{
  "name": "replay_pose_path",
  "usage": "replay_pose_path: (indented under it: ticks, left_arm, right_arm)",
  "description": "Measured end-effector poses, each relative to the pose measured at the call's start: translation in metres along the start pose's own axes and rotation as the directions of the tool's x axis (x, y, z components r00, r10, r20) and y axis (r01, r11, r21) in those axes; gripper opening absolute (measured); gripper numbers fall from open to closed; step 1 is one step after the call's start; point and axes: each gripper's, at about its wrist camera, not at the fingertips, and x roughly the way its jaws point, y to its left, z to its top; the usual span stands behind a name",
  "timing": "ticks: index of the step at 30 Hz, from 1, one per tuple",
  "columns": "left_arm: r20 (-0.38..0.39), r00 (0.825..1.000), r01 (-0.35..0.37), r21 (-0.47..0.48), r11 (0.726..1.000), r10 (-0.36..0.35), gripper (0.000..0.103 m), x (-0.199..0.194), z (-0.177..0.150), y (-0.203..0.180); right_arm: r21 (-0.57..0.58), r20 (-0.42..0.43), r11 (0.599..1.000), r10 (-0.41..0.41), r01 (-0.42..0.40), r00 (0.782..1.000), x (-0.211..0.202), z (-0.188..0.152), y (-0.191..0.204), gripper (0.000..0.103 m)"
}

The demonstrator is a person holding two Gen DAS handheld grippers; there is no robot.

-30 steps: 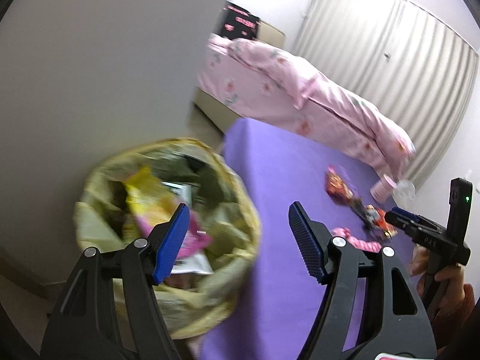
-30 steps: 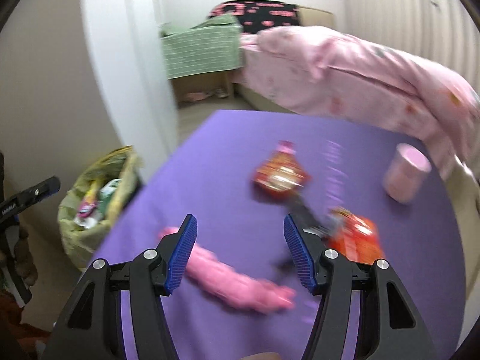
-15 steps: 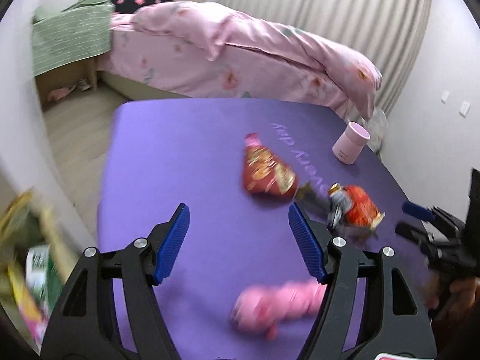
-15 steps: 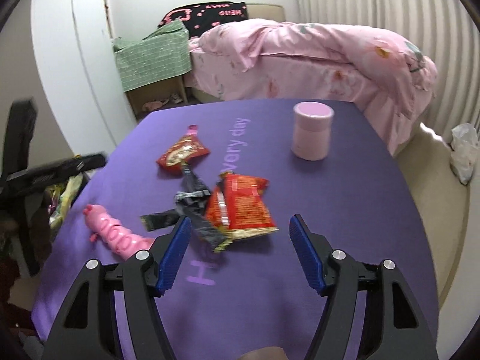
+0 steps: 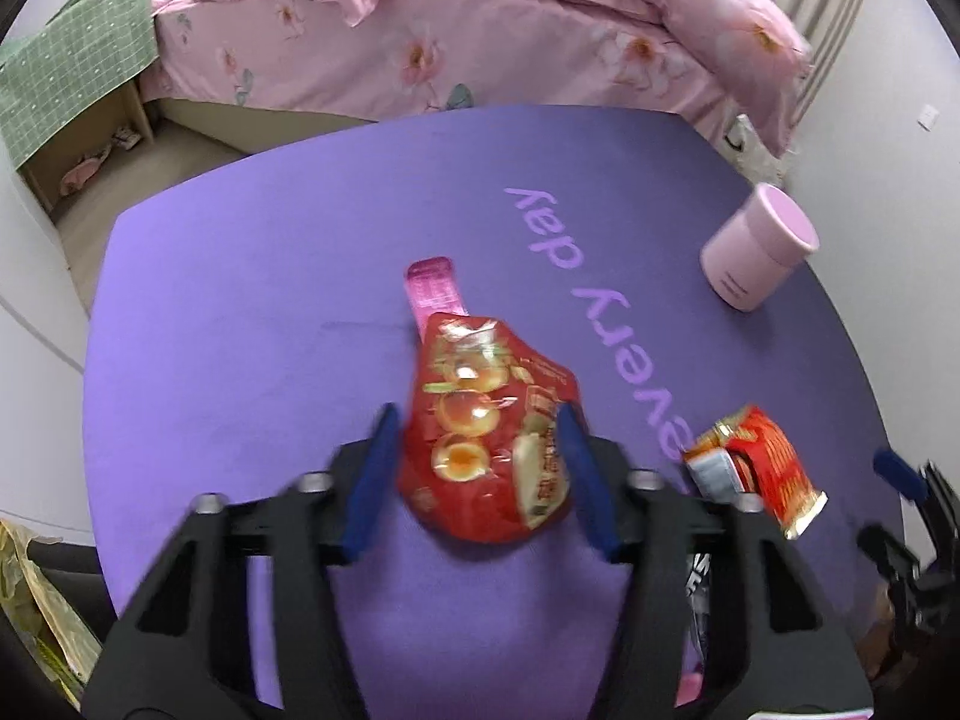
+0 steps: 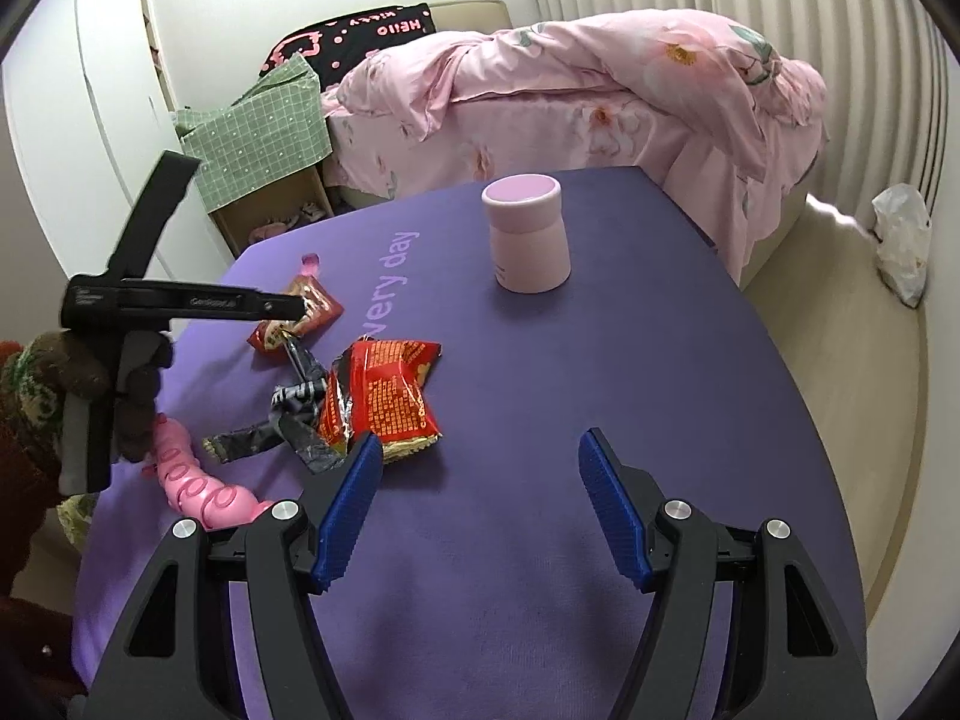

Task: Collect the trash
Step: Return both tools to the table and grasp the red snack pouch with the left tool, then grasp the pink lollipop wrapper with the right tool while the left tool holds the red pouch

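Note:
A red snack pouch (image 5: 486, 432) with a pink tab lies on the purple table (image 5: 252, 312). My left gripper (image 5: 480, 468) is open, its blue fingers on either side of the pouch's near end. In the right wrist view the left gripper (image 6: 180, 300) hovers over that pouch (image 6: 300, 315). A red-orange wrapper (image 6: 384, 396) and a dark crumpled wrapper (image 6: 288, 426) lie together mid-table. A pink ribbed wrapper (image 6: 198, 480) lies at the left. My right gripper (image 6: 480, 504) is open and empty above bare table, just right of the red-orange wrapper (image 5: 762, 462).
A pink cup (image 6: 528, 234) stands upright at the far right of the table. The yellow trash bag (image 5: 30, 600) sits off the table's left edge. A bed with pink bedding (image 6: 570, 96) is behind the table. A white bag (image 6: 900, 246) lies on the floor.
My left gripper has swung from the trash bag to the table and come down around the red pouch. My right gripper has shifted right and stays open.

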Motion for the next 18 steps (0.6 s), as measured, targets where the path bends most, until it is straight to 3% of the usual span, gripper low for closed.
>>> replay_pose_path:
  ticks: [4,8,12,18]
  left_arm:
    - [0.047,0.997,0.067,-0.034,0.997,-0.065,0.030,-0.028,-0.024,0.007]
    - [0.122,0.985,0.130,-0.081,0.988,-0.120,0.029,-0.065,-0.049,0.014]
    - [0.181,0.972,0.171,-0.111,0.979,-0.149,0.029,-0.100,-0.081,0.028]
    - [0.231,0.970,0.119,-0.166,0.979,-0.078,0.029,-0.131,-0.122,0.052]
  right_arm:
    - [-0.026,0.023,0.999,-0.023,0.024,0.999,-0.001,0.007,0.007,0.064]
    - [-0.070,0.034,0.996,-0.048,0.050,0.998,0.001,0.016,0.023,0.064]
    - [-0.121,0.022,0.992,-0.018,0.021,1.000,0.008,0.024,0.047,0.064]
    - [-0.246,-0.033,0.962,0.115,-0.119,0.993,0.028,0.035,0.101,0.064]
